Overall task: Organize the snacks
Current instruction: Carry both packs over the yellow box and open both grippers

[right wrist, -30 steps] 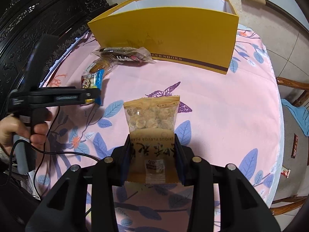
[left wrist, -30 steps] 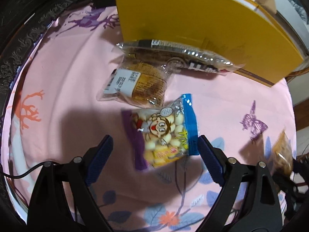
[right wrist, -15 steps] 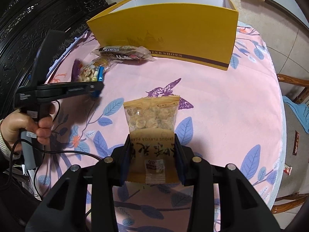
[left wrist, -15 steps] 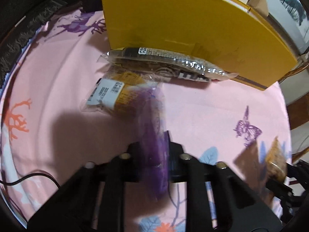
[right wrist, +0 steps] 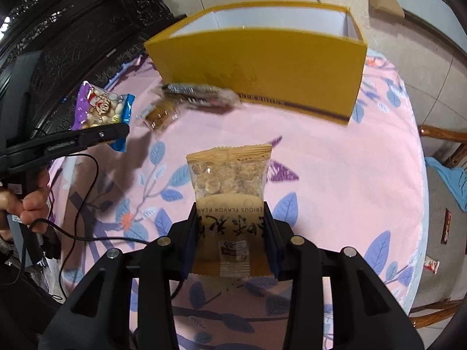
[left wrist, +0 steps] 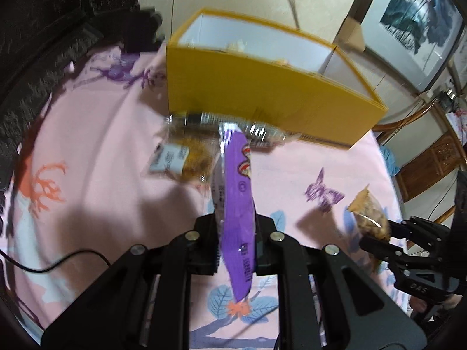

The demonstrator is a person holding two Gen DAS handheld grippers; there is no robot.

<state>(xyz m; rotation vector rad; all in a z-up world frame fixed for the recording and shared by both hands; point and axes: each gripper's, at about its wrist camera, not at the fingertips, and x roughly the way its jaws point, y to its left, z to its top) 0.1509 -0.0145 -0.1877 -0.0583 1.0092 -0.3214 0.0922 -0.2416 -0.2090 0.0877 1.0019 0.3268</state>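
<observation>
Left gripper point(left wrist: 235, 242) clamped on purple snack bag point(left wrist: 235, 204), right gripper point(right wrist: 230, 233) clamping peanut packet point(right wrist: 229, 180), seemingly airborne.

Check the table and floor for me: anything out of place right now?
Two small snack packets lie on the floor to the right of the table, beyond the yellow box. On the table, two clear-wrapped snacks lie loose against the box front. Both grippers hold their packets cleanly.
</observation>
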